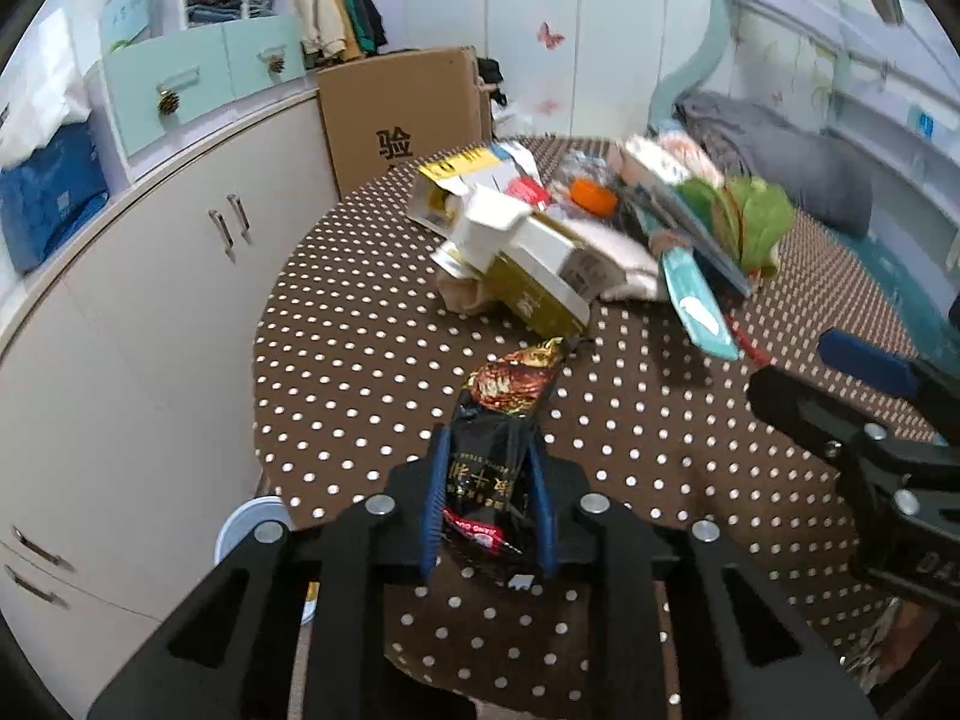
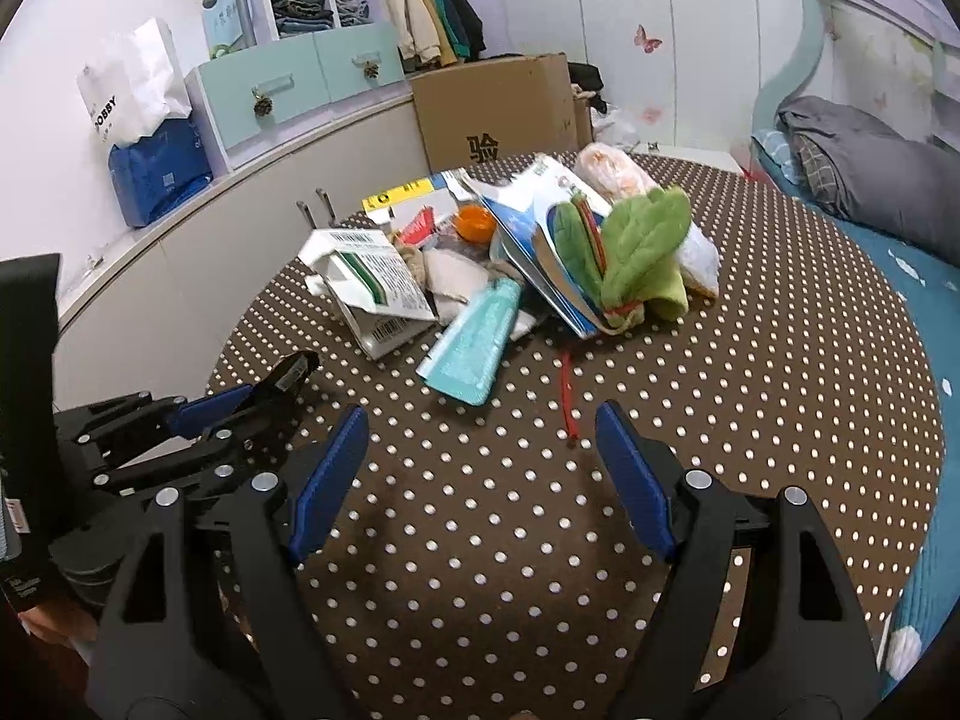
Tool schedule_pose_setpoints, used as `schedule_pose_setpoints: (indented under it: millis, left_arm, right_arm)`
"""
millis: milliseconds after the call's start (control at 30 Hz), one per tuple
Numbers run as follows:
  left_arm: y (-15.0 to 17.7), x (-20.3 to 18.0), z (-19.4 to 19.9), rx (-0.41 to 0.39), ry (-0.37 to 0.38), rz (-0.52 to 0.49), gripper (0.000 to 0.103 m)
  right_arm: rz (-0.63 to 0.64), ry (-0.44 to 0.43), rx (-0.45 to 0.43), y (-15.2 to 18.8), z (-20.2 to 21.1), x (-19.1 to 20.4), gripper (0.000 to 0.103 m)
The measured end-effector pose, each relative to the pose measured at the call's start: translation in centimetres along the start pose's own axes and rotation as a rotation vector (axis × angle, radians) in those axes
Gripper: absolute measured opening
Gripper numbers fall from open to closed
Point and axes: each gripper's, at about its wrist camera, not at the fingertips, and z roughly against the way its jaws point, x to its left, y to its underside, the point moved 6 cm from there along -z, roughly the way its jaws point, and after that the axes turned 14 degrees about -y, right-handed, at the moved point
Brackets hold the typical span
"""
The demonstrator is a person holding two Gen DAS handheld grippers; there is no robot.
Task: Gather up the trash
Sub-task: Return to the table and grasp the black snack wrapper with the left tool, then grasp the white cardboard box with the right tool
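The left tongs are closed narrow on a black snack wrapper, their blue pads pressing its lower half from both sides, while its crinkled gold-and-red top sticks out ahead over the dotted table. The wrapper looks like thin foil film: very light, limp and slick, so it probably folds rather than resists, and a grip low on the flat body, as here, seems safer than one on the loose top. Whether it hangs free or trails on the cloth cannot be told.

The right tongs stand wide with nothing between them, hovering over bare cloth near the pile of trash at the middle of the table. In that pile, the torn white carton looks stiff but hollow and light; an edge or a flap would likely give the best hold. The teal tube lies flat and pointing toward the tongs; it seems soft and smooth, so a pinch across its middle would probably hold better than one on the crimped end. The green cloth leaf is soft and will bunch anywhere. A thin red string lies closest, flat on the cloth, and would be hard to pinch.
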Motion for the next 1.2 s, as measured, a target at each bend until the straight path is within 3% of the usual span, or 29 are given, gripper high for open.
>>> schedule_pose_setpoints:
  millis: [167, 367, 667, 733, 767, 1033, 1200]
  left_arm:
    - [-1.1, 3.2, 1.1, -0.034, -0.022, 0.127, 0.024]
    - [-2.0, 7.3, 0.4, -0.037, -0.105, 0.249, 0.024]
    - [-2.4, 10.4, -1.8, -0.008, -0.145, 0.312, 0.024]
    - [-2.3, 10.8, -1.9, -0.005, -0.141, 0.316, 0.024]
    - [-2.2, 10.9, -1.9, -0.003, -0.138, 0.317, 0.024]
    - [-1.4, 12.0, -1.5, -0.005, -0.102, 0.344, 0.024]
    - [-1.0, 13.0, -0.5, -0.018, -0.081, 0.377, 0.024]
  right_arm:
    - [0.041, -0.01, 0.007, -1.1, -0.9, 1.3, 0.077]
    - [0.114, -0.003, 0.02, -3.5, -3.5, 3.4, 0.077]
    - [0.177, 0.005, 0.146, -5.5, -10.4, 5.4, 0.076]
    - [0.193, 0.015, 0.168, -5.4, -11.5, 5.5, 0.064]
    - [0.195, 0.029, 0.187, -5.3, -12.1, 5.3, 0.049]
    - [0.176, 0.011, 0.139, -5.3, -9.6, 5.1, 0.047]
    - [0.161, -0.055, 0.082, -5.8, -6.5, 7.2, 0.047]
